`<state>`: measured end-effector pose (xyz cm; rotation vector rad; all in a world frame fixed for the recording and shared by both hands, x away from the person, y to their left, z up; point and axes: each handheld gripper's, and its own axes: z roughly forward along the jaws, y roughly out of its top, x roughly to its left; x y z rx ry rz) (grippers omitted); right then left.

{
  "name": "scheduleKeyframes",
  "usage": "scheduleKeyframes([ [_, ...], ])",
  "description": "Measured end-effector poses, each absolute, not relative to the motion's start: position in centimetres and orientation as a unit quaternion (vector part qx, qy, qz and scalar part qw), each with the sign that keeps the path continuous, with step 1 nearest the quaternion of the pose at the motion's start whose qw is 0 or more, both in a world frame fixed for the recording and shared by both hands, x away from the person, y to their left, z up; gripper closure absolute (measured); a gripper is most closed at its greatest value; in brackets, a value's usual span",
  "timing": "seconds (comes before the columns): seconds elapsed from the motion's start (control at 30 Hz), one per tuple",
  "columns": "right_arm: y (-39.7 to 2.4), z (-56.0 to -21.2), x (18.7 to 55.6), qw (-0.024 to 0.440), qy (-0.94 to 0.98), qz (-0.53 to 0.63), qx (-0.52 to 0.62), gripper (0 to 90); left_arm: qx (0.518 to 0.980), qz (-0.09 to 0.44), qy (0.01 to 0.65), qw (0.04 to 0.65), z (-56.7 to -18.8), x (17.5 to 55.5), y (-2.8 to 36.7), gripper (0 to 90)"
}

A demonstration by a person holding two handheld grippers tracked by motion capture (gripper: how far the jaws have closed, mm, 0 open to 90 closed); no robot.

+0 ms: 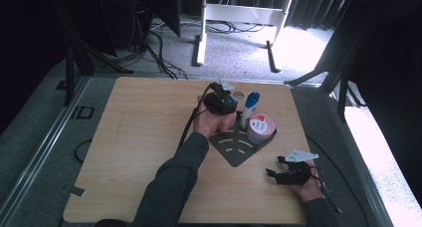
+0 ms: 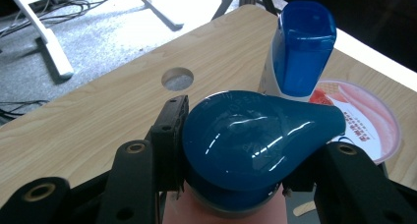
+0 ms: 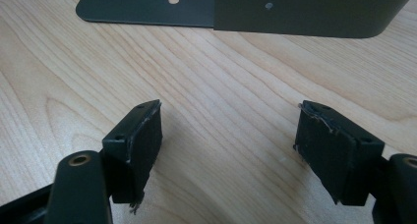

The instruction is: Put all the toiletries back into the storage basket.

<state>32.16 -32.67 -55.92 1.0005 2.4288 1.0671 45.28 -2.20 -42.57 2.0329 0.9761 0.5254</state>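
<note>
Left gripper view shows the left tool (image 2: 231, 180) clamped on a blue-capped bottle (image 2: 255, 140) beside the white bottle (image 2: 300, 47) in the black rack (image 1: 239, 147). It should be lowered upright, clear of the pink tub (image 2: 366, 121). The right tool (image 3: 228, 150) rests apart, empty, on the desk (image 1: 139, 132).

left claw (image 2: 236, 184) clamped, right claw (image 3: 228, 155) agape
</note>
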Motion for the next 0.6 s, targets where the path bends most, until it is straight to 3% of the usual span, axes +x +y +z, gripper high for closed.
scheduleKeyframes([
  [0.6,-32.68,-55.92,32.16,0.152,0.846,0.372,0.349,25.4,0.800,0.206,0.398,0.399,-43.34,45.80,-2.54,52.9],
])
